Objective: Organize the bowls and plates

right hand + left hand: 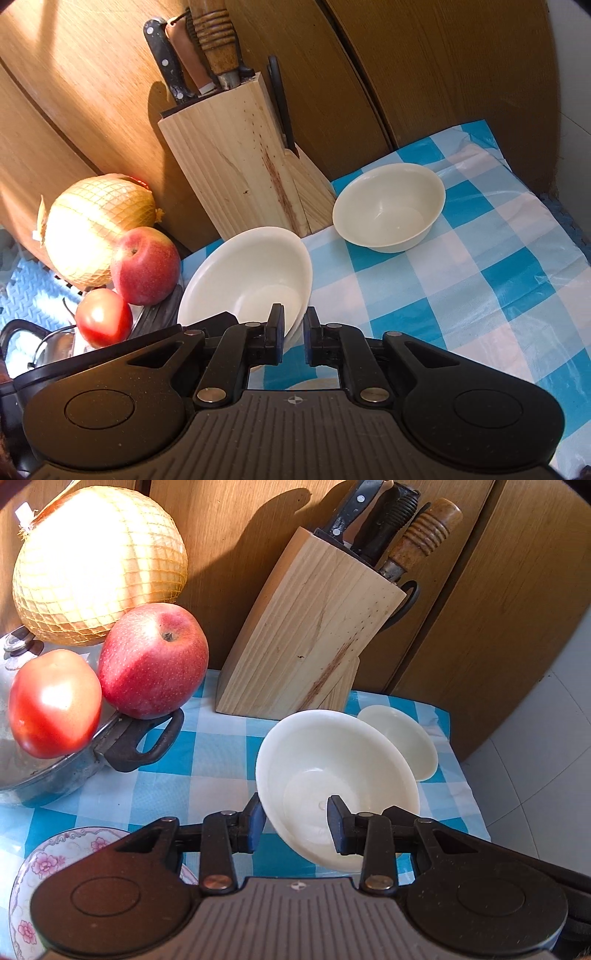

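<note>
Right wrist view: knife block (236,162) upper centre against wood panel (424,74). Near bowl (251,273) at block's foot, centre frame. Far bowl (388,208) to its upper right. Netted fruit (96,229), apple (146,266), tomato (103,317) clustered at left.

Sunlight falls on a glossy, plastic-looking blue-and-white checked cloth (498,280) covering the table. Two smooth cream bowls, the nearer bowl (332,775) and the farther bowl (388,206), show a soft satin sheen. A pale, unfinished wooden knife block (306,635) bears a reddish-brown streak along its grain; one ribbed wooden handle (428,531) looks worn. Behind, wood-grain panels (424,74) appear matt. A dulled metal pot (44,775) carries a matt black handle. A yellow mesh net wraps the pomelo (96,561). The fingers (255,823) have blue rubbery-looking pads on matt black plastic.
</note>
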